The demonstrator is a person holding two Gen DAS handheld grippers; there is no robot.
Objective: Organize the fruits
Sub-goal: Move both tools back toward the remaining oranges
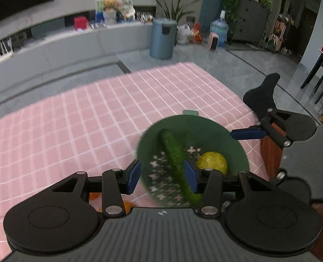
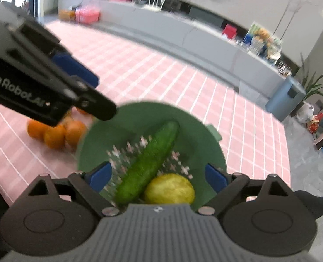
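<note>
We have the left tongs (image 1: pixel 162 175) spread wide and holding nothing, their blue pads (image 1: pixel 134 175) apart over the near rim of the round green plastic colander bowl (image 1: pixel 216 131). One pad sits in front of the long dark green cucumber (image 1: pixel 172 150); whether it touches it we cannot tell. The tool points forward and slightly down across the tabletop with its pink checked cloth (image 1: pixel 74 120).

Over on the right, the right tongs (image 2: pixel 159 178) gape just as wide, empty too, hovering above the same bowl (image 2: pixel 200 144) from its near edge. Between their blue fingers (image 2: pixel 101 174) we look straight down on the cucumber (image 2: pixel 150 161), lying diagonally across the perforated bottom, and the round yellow-green fruit (image 2: pixel 169 188) right beside its lower end, the two apparently touching.

From the right view, the left tongs (image 2: pixel 78 74) reach in from the upper left above the bowl's rim. Under them, a cluster of small oranges (image 2: pixel 56 134) sits on the cloth (image 2: pixel 183 76), just beside the bowl, outside it.

A blue-grey cylindrical bin (image 1: pixel 163 38) stands on the floor beyond the tabletop.
</note>
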